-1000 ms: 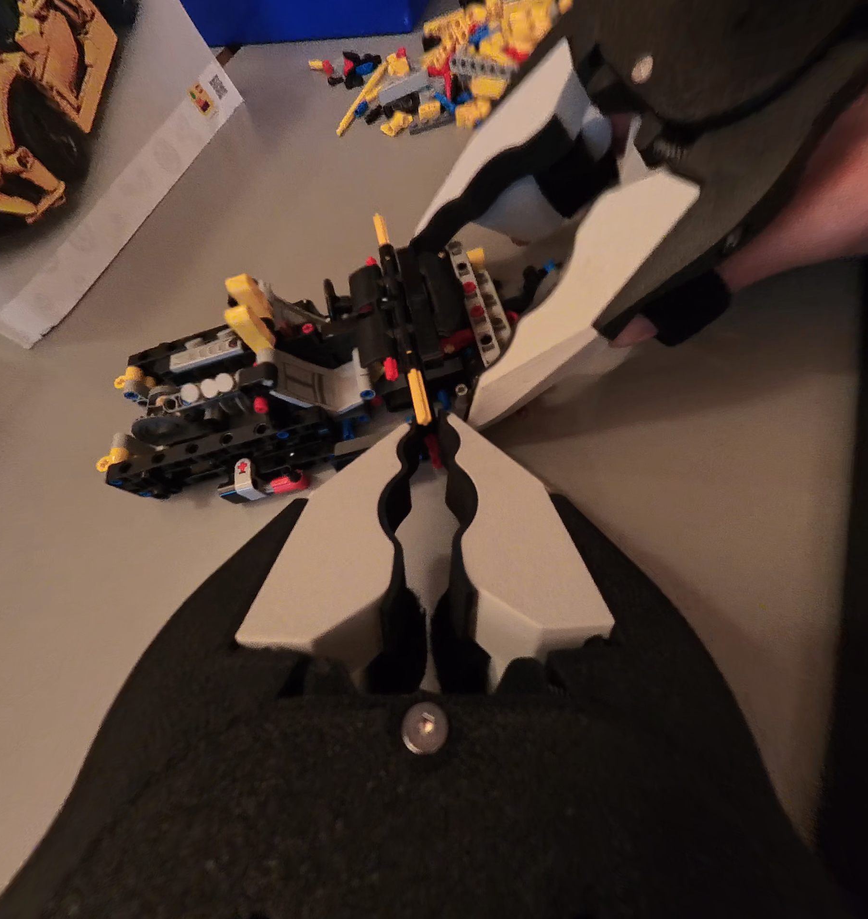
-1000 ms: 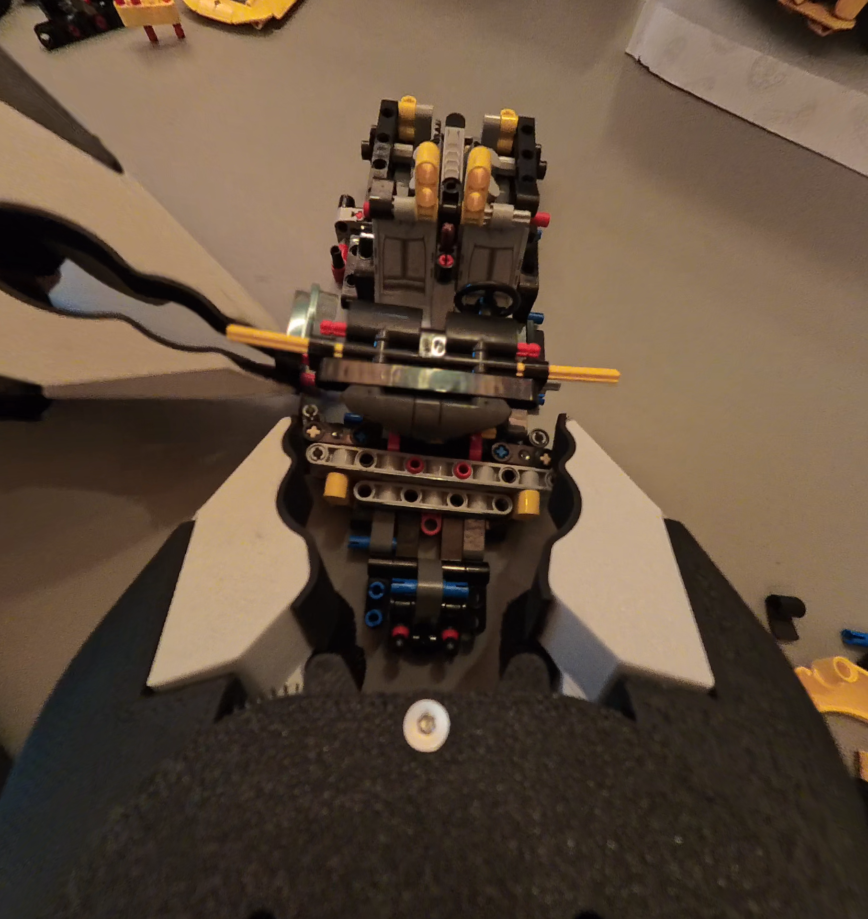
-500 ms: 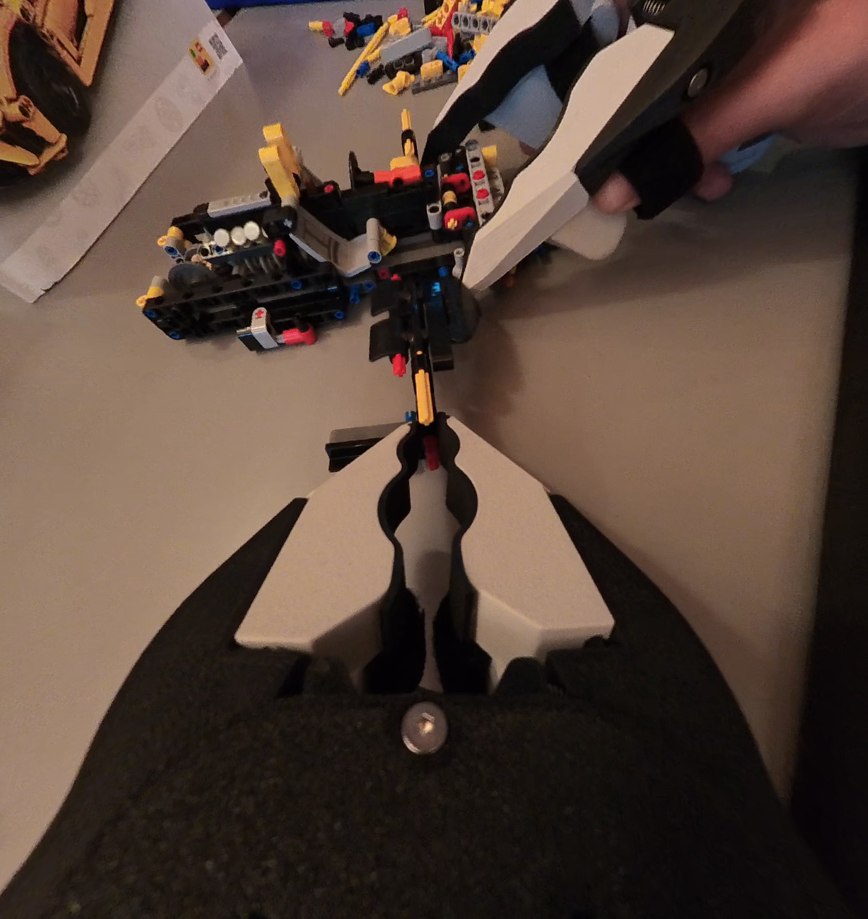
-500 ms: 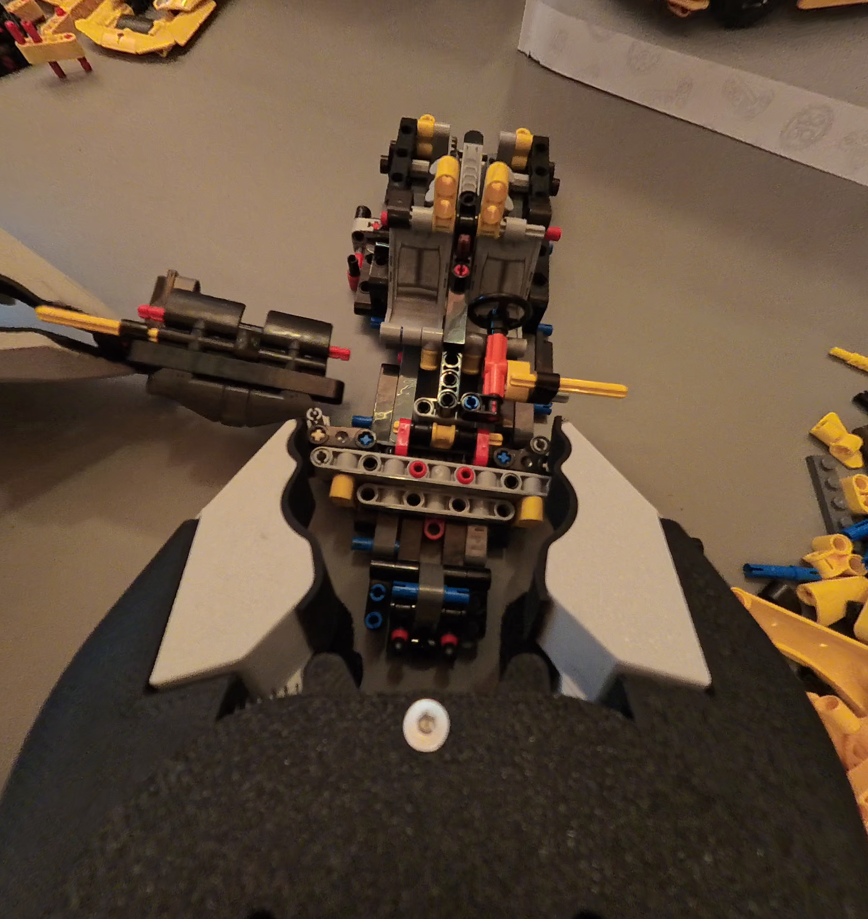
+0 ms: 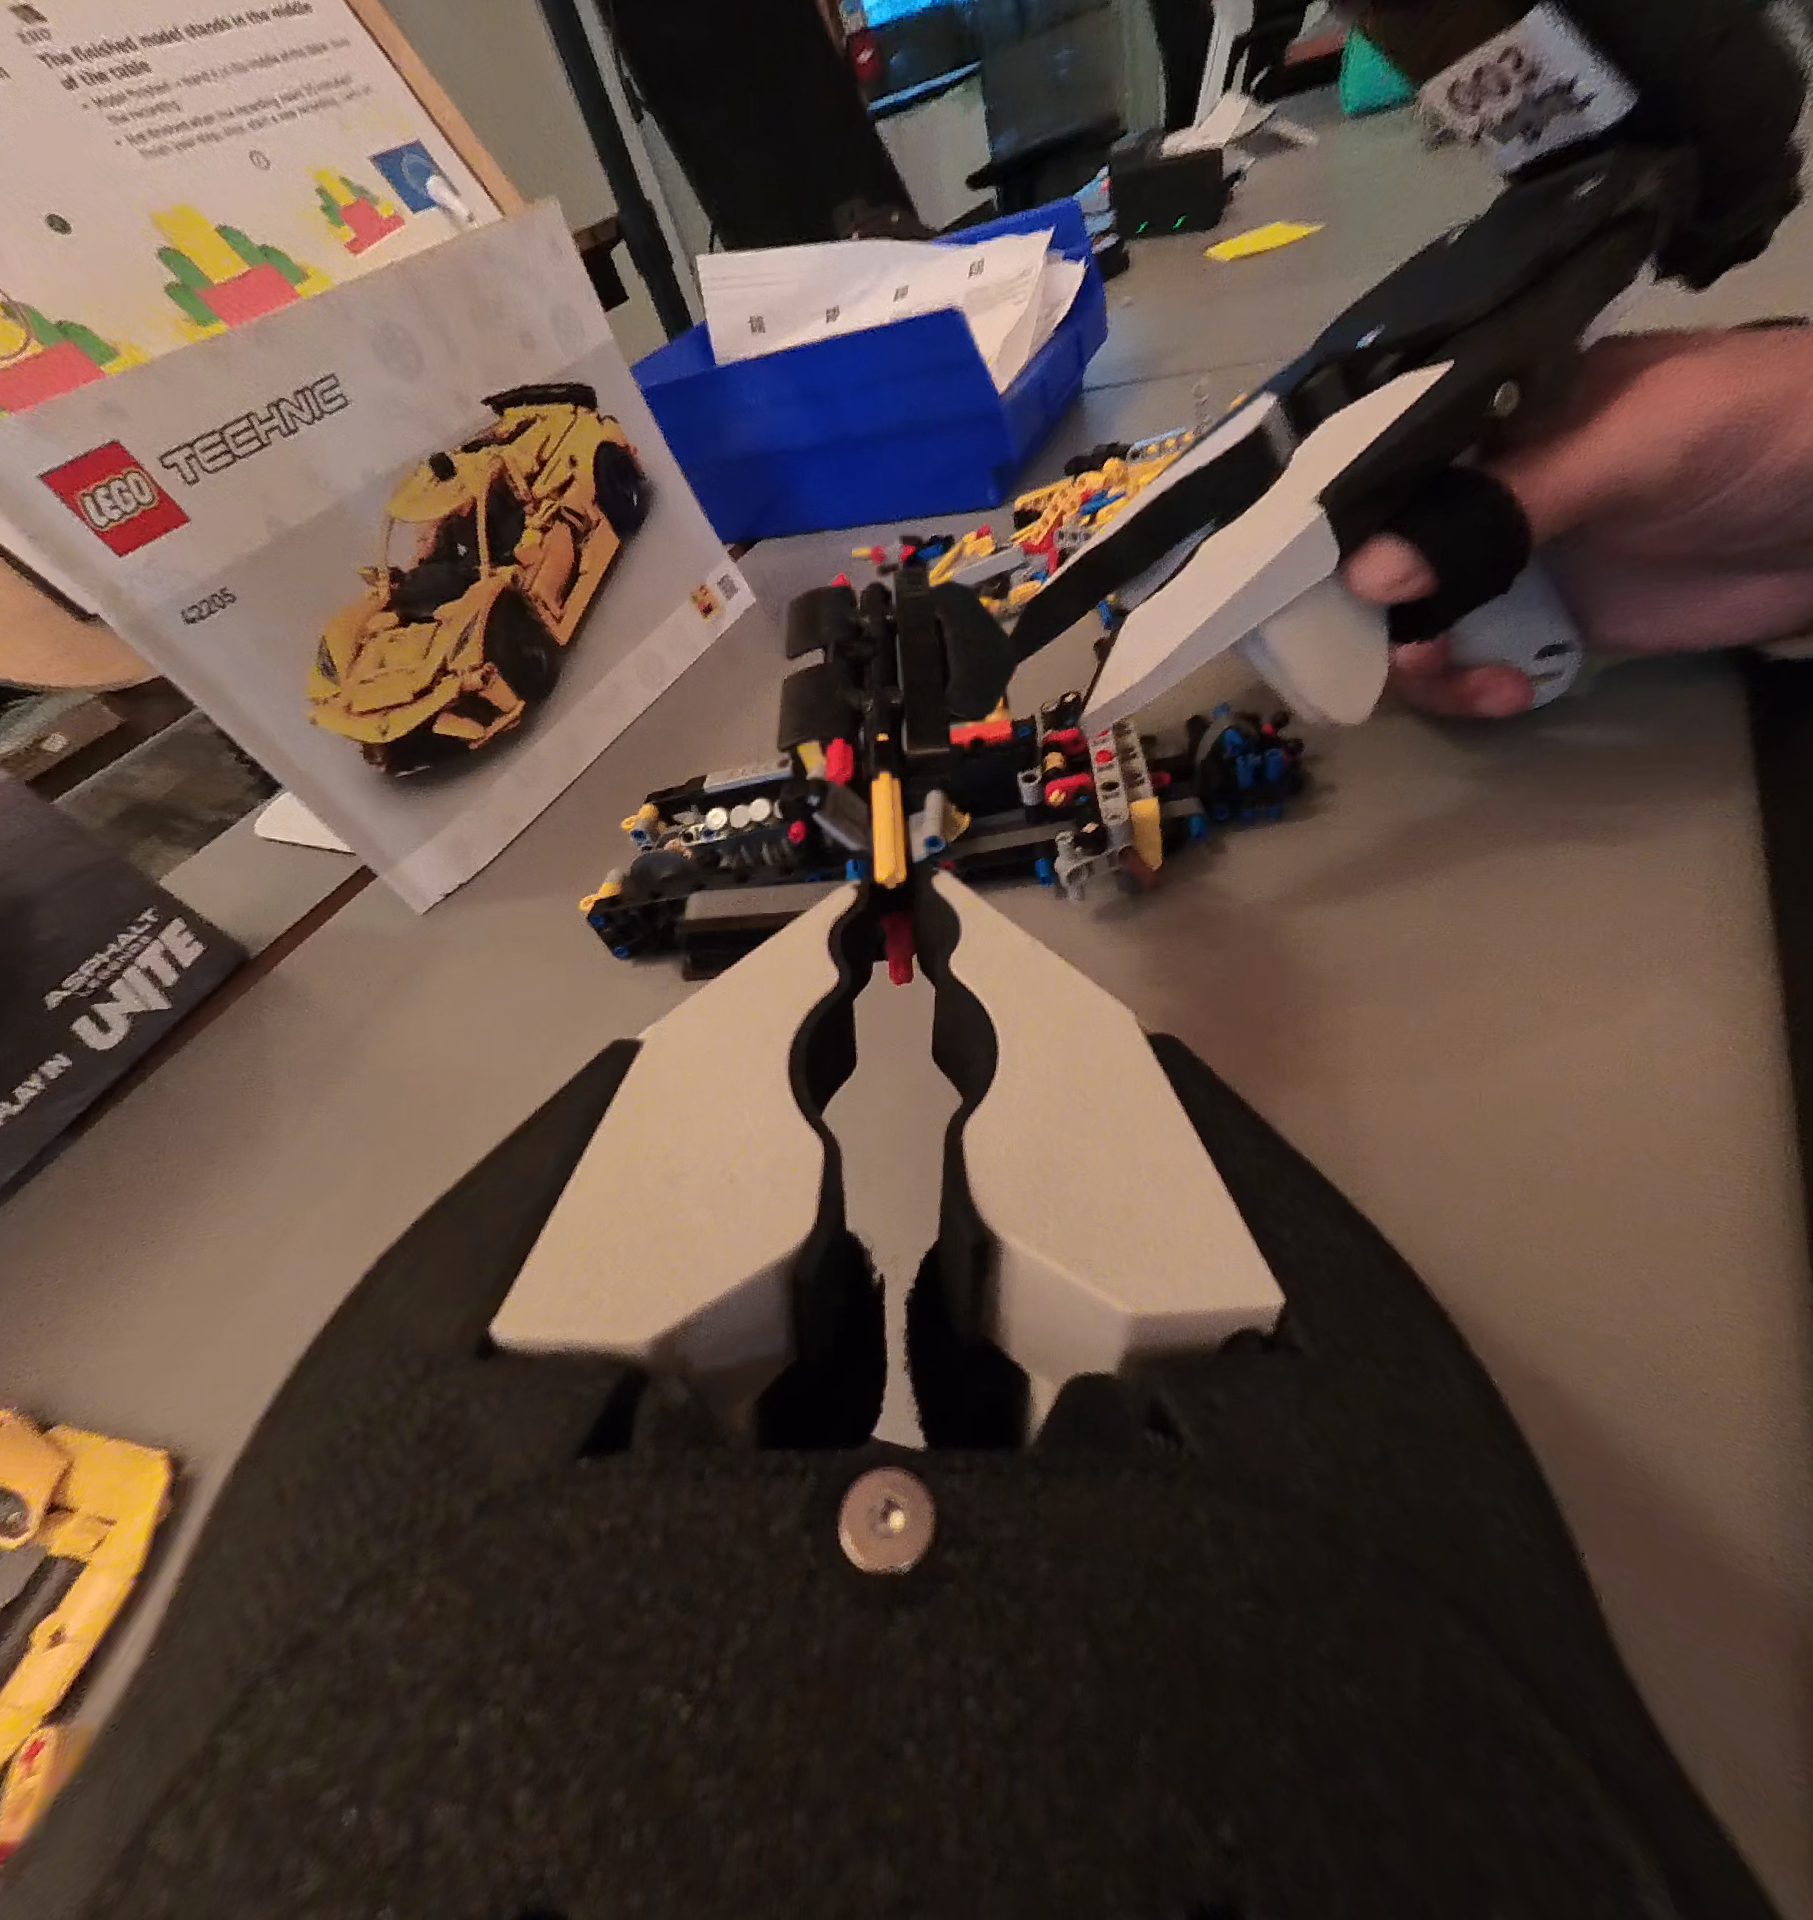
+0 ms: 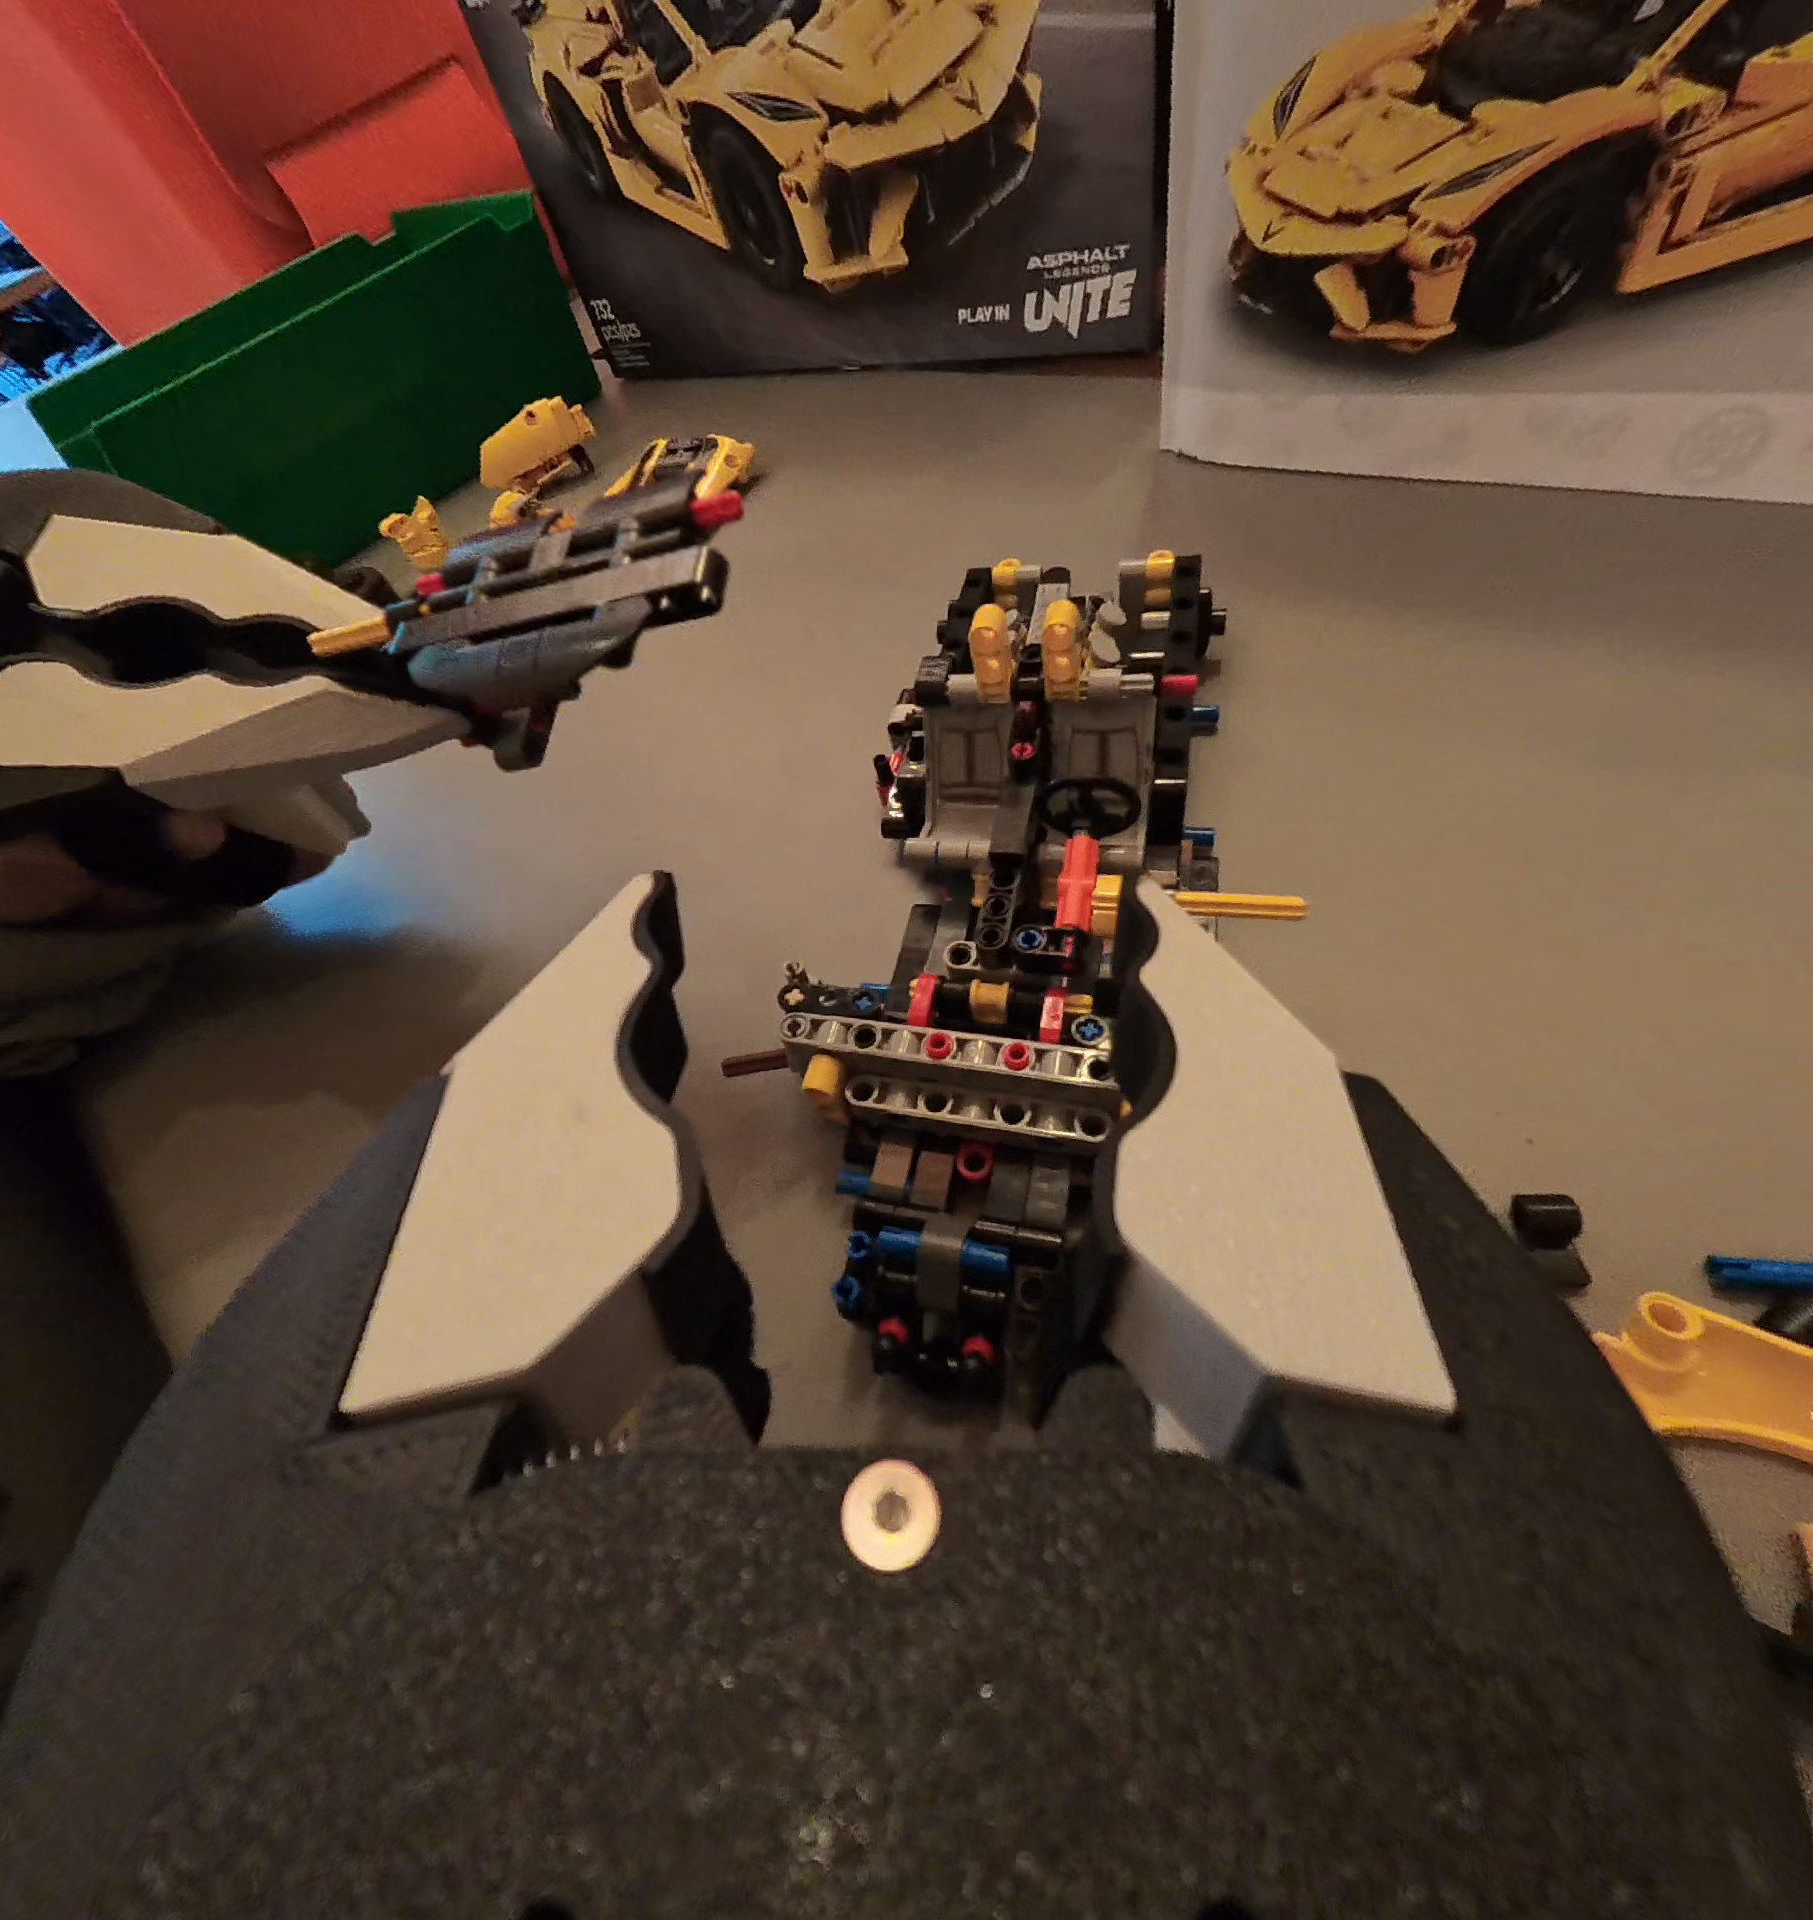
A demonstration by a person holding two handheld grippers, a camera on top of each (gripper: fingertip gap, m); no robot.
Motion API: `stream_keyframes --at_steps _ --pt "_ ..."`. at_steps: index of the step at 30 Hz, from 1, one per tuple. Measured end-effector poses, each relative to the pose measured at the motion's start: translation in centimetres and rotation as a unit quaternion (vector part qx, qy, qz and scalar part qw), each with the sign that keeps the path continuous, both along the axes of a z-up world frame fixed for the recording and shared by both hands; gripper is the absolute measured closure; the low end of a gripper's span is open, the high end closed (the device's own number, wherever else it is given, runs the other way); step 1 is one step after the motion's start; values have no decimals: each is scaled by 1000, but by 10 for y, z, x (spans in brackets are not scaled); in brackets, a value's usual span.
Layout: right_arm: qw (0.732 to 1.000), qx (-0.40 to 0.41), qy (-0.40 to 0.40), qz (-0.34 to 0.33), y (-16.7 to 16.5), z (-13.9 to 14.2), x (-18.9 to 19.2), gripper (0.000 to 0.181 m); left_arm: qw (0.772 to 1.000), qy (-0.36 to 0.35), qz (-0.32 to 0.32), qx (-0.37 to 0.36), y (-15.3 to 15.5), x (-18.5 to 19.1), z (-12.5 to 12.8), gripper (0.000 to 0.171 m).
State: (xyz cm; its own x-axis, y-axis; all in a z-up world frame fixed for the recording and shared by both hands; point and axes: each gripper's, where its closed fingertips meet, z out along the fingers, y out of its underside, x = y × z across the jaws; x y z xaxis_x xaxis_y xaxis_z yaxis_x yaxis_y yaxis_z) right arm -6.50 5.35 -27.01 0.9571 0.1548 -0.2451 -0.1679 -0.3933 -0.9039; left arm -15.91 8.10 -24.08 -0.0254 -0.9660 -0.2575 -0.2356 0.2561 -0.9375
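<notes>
The chassis (image 6: pixel 1027 790) lies on the table (image 6: pixel 1504 727), its near end between the wide-open fingers of the right gripper (image 6: pixel 902 894); the right finger looks to touch it, the left stands clear. To the left, the left gripper (image 5: pixel 894 914) is clamped on the yellow axle (image 5: pixel 887 826) of a black module (image 6: pixel 569 613), held off the table. Farther off are a booklet (image 5: pixel 362 540) and a box (image 6: pixel 850 208).
</notes>
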Motion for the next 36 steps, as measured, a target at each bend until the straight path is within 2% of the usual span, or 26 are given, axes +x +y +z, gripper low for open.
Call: stream_keyframes --at_steps 1,2,3,5,7,8,10,11,16,20,22,23,24,26,27,28,29,30,32,36 --pt "1000 2 -2 0 0 0 0 100 1000 -5 -1 -15 0 0 2 165" --pt "1000 4 0 4 0 2 -2 102 998 -18 -15 -59 -3 0 7 165" --pt "999 19 27 14 0 9 -6 105 987 -42 -50 -147 -10 -1 17 165" --pt "990 70 123 25 -1 31 -8 111 927 -111 -128 -336 -13 -11 49 164" --pt "974 95 198 44 -4 45 -8 109 861 -174 -168 -448 2 -23 72 165" --pt "969 100 220 50 -4 48 -8 108 835 -196 -175 -483 10 -28 78 164" --pt "965 104 234 55 -5 50 -8 108 801 -216 -191 -524 18 -35 84 165" --pt "966 103 231 56 -4 49 -9 108 794 -221 -191 -533 20 -36 84 165" --pt "976 84 191 60 -2 41 -16 110 784 -228 -201 -541 21 -40 89 165" --pt "978 74 183 69 -1 36 -21 110 784 -219 -207 -542 17 -38 87 165" --pt "977 78 184 76 -2 38 -23 110 798 -203 -197 -532 14 -34 82 165" --pt "972 92 196 89 -4 45 -26 112 818 -191 -180 -512 13 -30 76 165" --pt "964 110 218 108 -8 55 -30 119 853 -174 -148 -470 13 -24 68 165" --pt "937 150 279 145 -17 77 -34 126 937 -130 -85 -313 13 -14 46 165" --pt "919 163 318 164 -22 87 -34 132 965 -109 -70 -227 12 -12 39 165" --pt "899 171 358 184 -27 95 -33 138 983 -97 -61 -145 9 -11 34 165" --pt "879 172 396 200 -31 100 -32 143 991 -92 -60 -77 5 -11 32 165" --pt "863 165 428 211 -32 101 -31 144 992 -95 -66 -43 -2 -10 31 165" --pt "845 146 463 223 -33 100 -31 145 991 -93 -88 -32 -15 -10 30 165" --pt "853 116 452 233 -32 91 -41 148 991 -87 -101 21 -26 -9 25 165"
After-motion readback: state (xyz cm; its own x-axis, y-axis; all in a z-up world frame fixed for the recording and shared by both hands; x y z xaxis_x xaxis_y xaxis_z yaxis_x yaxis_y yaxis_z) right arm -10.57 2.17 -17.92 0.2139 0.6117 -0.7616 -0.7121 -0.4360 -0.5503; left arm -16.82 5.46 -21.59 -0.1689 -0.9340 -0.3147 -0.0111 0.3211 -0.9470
